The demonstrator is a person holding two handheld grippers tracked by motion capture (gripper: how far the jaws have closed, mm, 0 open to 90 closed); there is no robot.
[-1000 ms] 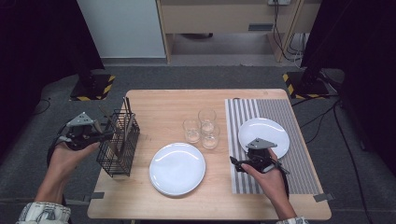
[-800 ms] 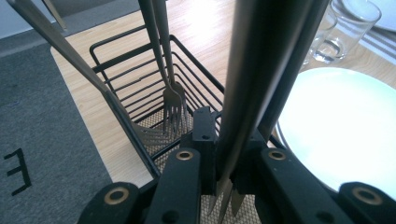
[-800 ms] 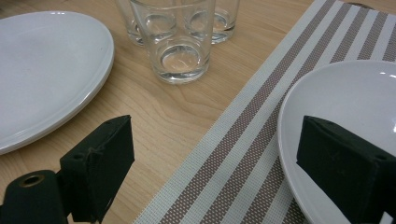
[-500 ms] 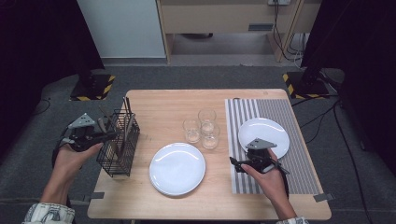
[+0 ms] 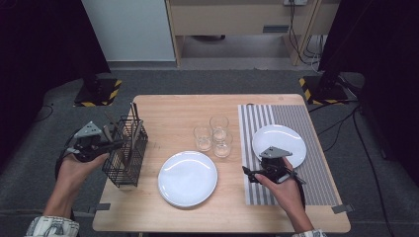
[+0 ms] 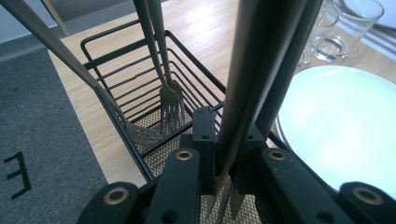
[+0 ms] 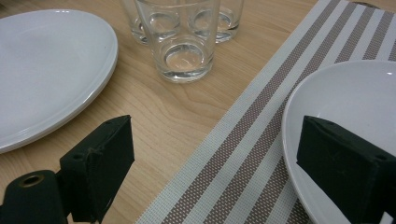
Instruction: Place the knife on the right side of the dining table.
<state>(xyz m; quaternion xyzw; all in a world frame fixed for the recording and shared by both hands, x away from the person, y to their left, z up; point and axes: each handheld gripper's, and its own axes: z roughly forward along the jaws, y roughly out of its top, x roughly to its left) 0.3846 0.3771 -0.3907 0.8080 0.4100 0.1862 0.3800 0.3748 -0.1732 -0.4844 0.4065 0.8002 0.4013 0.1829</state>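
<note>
From the high view, the left gripper (image 5: pixel 106 144) reaches into the black basket (image 5: pixel 126 165) on the bench (image 5: pixel 173 111). In the left gripper view, its fingers are closed on a fork (image 6: pixel 252 84), handle upward. In the right gripper view, the right gripper (image 7: pixel 210 163) is wide open, empty, beside a plate (image 7: pixel 345 93).

The table (image 5: pixel 173 108) is pale smooth wood, the basket (image 6: pixel 140 74) thin black matt wire holding dull metal forks (image 6: pixel 170 100), the plates (image 7: pixel 51 60) glossy white, the glasses (image 7: pixel 184 42) clear glass, the striped mat (image 7: pixel 243 140) rough woven cloth.
</note>
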